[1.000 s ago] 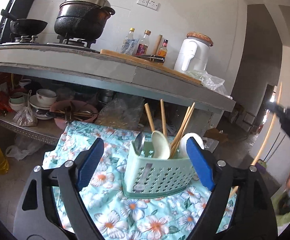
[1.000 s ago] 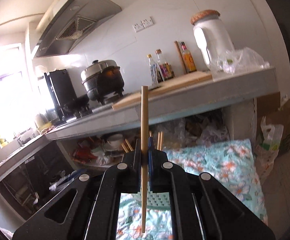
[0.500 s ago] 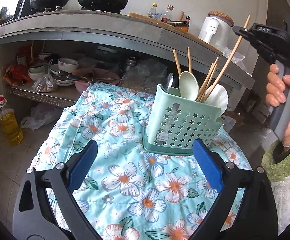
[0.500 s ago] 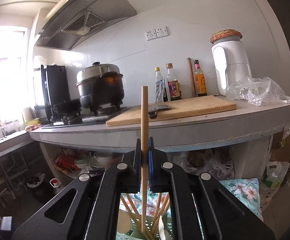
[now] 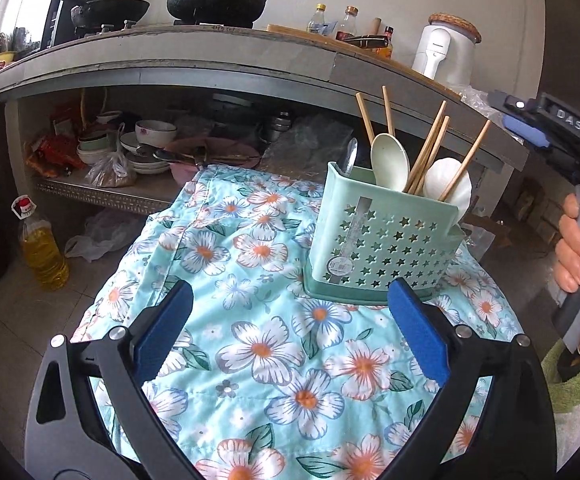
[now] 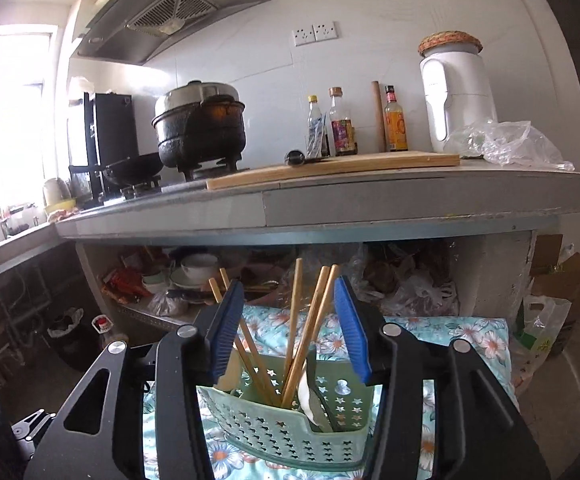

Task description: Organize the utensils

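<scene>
right hand-held gripper [image 6: 290, 328] – jaws opening, nothing gripped | left hand-held gripper [image 5: 288, 330] – spread, empty | mint star-punched caddy [image 5: 381, 236]

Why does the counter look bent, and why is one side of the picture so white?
Left wrist view: the fisheye lens bows the grey concrete counter edge into an arc, with black corners around the image. Right wrist view: daylight from the window blows out the left side, while the shelf under the counter sits in shadow; both views are sharp.
</scene>
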### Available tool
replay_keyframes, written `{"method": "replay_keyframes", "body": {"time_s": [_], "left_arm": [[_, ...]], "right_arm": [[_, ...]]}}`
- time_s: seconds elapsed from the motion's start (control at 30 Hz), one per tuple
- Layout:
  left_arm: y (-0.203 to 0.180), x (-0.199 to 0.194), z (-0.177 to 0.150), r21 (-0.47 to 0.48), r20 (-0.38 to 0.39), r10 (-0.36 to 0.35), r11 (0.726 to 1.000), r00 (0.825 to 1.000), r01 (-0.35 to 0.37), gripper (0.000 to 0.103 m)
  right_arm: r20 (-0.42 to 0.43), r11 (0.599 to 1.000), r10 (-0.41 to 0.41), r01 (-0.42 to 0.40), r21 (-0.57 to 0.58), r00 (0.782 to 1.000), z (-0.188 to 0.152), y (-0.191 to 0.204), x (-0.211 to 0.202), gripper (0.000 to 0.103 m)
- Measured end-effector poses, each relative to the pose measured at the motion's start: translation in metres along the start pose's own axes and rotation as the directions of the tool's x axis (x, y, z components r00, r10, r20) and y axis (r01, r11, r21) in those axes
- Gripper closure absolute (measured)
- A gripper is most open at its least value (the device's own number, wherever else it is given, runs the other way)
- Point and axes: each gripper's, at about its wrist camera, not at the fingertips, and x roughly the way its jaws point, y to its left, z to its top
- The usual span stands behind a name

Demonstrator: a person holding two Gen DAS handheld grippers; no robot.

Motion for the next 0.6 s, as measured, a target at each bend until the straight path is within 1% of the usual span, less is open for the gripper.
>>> {"method": "replay_keyframes", "body": {"time_s": [0.1, 0.2, 0.27, 0.33, 0.37, 0.4, 0.43, 0.5, 0.57, 0.6], "left_arm": [[-0.006, -0.004, 0.003, -0.005, 0.001, 0.007, 1.0, 1.0, -0.007, 0.009], [-0.013, -0.009, 0.005, 0.003, 0.009, 0.021, 1.0, 1.0, -0.021, 0.008], [-0.018, -0.012, 0.006, 0.015, 0.011, 0.038, 0.999, 0.999, -0.038, 0.008], [-0.024, -0.013, 0.006, 0.037, 0.008, 0.079, 0.996, 0.997, -0.079, 0.008], [-0.028, -0.013, 0.006, 0.051, 0.005, 0.107, 0.993, 0.994, -0.107, 0.008], [-0.031, -0.013, 0.006, 0.066, 0.006, 0.139, 0.988, 0.99, -0.14, 0.008], [-0.033, -0.014, 0.005, 0.077, 0.01, 0.167, 0.983, 0.986, -0.167, 0.008], [-0.036, -0.014, 0.004, 0.092, 0.018, 0.21, 0.973, 0.978, -0.21, 0.008], [-0.038, -0.013, 0.003, 0.098, 0.01, 0.227, 0.969, 0.974, -0.226, 0.008], [-0.038, -0.013, 0.003, 0.099, 0.001, 0.221, 0.97, 0.975, -0.22, 0.008]], "right_arm": [[0.037, 0.999, -0.009, 0.008, 0.039, 0.999, -0.004, -0.01, -0.032, 0.044], [0.045, 0.997, -0.031, 0.028, 0.065, 0.999, -0.014, -0.016, -0.059, 0.039], [0.027, 0.996, -0.065, 0.063, 0.057, 0.998, -0.024, -0.014, -0.071, 0.035], [-0.008, 0.993, -0.114, 0.114, 0.029, 0.993, -0.037, -0.009, -0.079, 0.03], [-0.031, 0.988, -0.155, 0.156, 0.009, 0.987, -0.045, -0.005, -0.08, 0.026], [-0.058, 0.979, -0.204, 0.204, -0.013, 0.977, -0.054, -0.001, -0.081, 0.021], [-0.085, 0.969, -0.246, 0.244, -0.035, 0.966, -0.061, 0.002, -0.078, 0.019], [-0.145, 0.944, -0.326, 0.315, -0.094, 0.934, -0.08, 0.009, -0.072, 0.012], [-0.197, 0.924, -0.378, 0.356, -0.139, 0.905, -0.097, 0.015, -0.065, 0.01], [-0.221, 0.917, -0.395, 0.368, -0.155, 0.892, -0.104, 0.017, -0.061, 0.009]]}}
